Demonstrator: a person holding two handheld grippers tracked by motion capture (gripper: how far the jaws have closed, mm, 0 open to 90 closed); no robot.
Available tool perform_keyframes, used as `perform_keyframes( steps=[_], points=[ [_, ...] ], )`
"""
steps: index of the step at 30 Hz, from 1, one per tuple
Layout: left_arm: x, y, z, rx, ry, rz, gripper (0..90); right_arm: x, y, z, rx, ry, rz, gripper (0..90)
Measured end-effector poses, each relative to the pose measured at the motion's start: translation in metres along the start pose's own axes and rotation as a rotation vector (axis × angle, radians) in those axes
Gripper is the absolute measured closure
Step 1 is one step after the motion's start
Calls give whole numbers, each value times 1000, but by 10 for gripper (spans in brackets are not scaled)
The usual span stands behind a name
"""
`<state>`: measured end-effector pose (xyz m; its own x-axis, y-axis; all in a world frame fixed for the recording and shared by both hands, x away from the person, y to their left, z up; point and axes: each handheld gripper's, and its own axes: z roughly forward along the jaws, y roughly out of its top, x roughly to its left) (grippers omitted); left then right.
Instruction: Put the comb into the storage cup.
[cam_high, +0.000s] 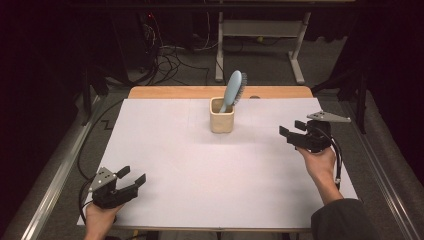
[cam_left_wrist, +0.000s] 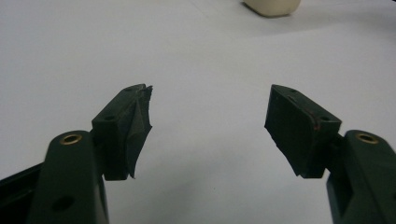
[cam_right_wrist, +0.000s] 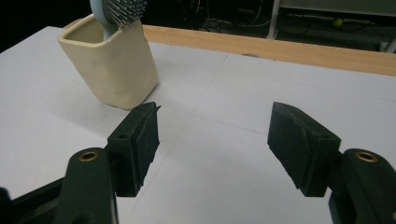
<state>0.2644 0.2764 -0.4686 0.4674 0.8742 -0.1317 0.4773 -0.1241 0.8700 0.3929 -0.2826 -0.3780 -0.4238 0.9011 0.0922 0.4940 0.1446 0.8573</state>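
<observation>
Table (cam_high: 165, 165), white sheet over it, wood strip along the far edge. Cup (cam_high: 222, 115) stands upright at far centre, cream, squarish, probably ceramic: stiffer and heavier than its load, could tip if the load is dragged sideways. In it, one brush (cam_high: 233, 91), blue, handle down, head leaning right over the rim, bristles facing right. Judged light, rigid plastic; best gripped across the smooth back and neck, lifted straight up. Right gripper (cam_high: 294, 131) near the cup's right, released, nothing between jaws. Left gripper (cam_high: 133, 177) near left, likewise released, empty.

A white sheet (cam_high: 165, 150) covers the wooden table (cam_high: 175, 92), cables (cam_high: 170, 60) behind
</observation>
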Motion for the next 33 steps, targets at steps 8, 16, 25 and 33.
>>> perform_keyframes(
  steps=[8,16,25,33],
  points=[
    [0,0,0,0,0,0,313,-2,-3,-6,-1,-6,-5,343],
    [0,0,0,-2,1,0,314,-6,-7,-14,-3,-17,-1,343],
    [0,0,0,-2,2,0,313,-8,-10,-20,-13,-17,-1,342],
    [0,0,0,0,0,0,315,-8,-14,-25,-21,-13,1,341]
  ],
)
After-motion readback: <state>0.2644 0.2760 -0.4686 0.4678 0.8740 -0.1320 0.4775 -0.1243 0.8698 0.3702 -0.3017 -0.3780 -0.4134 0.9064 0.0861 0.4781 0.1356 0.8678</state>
